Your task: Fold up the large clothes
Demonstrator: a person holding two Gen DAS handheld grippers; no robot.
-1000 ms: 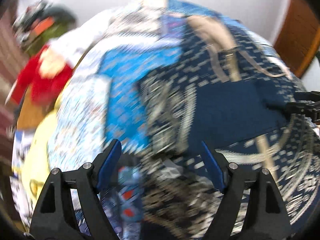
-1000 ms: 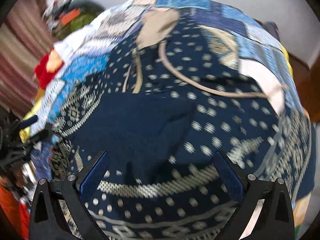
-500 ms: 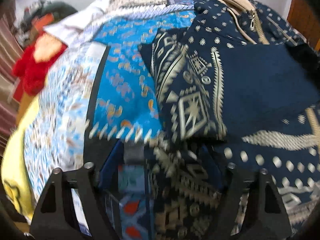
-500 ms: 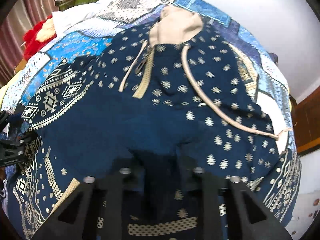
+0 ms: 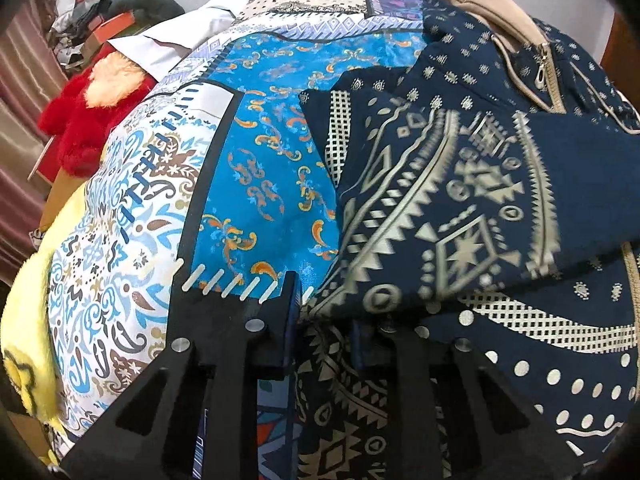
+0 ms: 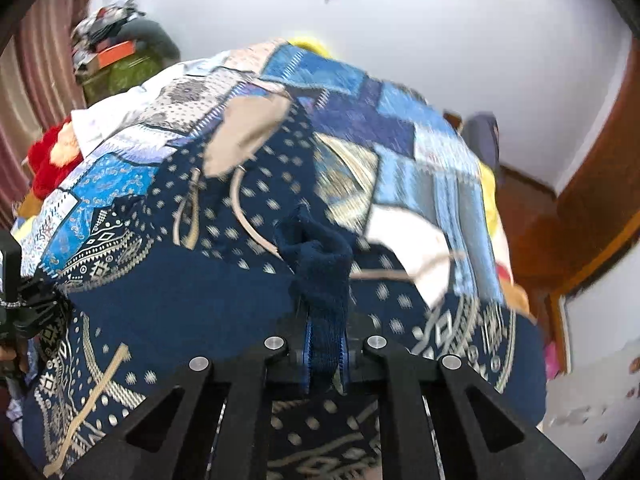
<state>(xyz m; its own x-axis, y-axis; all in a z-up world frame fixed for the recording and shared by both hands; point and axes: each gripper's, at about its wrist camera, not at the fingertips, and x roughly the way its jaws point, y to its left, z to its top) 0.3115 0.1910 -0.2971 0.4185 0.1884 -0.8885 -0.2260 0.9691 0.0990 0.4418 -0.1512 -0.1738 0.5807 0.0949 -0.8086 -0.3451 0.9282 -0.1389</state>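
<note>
A navy hoodie (image 5: 460, 208) with beige tribal print, a beige hood lining (image 5: 480, 4) and a zipper lies spread on the bed. My left gripper (image 5: 326, 332) is at its near left edge. Its jaws are closing, and bunched printed cloth fills the narrow gap between them. In the right wrist view the hoodie (image 6: 180, 292) covers the bed's middle. My right gripper (image 6: 326, 344) is shut on a pinched fold of plain navy cloth (image 6: 320, 264), which stands up above the fingers. The left gripper (image 6: 16, 304) shows at the far left edge of that view.
The bed has a blue patchwork cover (image 5: 264, 168). A red plush toy (image 5: 88, 120), a white cloth (image 5: 180, 40) and a yellow blanket (image 5: 36, 304) lie to the left. Clutter (image 6: 116, 48) is piled by the curtain. A wooden door frame (image 6: 592, 208) stands on the right.
Both grippers went from wide open to closed on the hoodie's cloth. The left came down onto the near left edge. The right rose, pulling a navy fold up with it.
</note>
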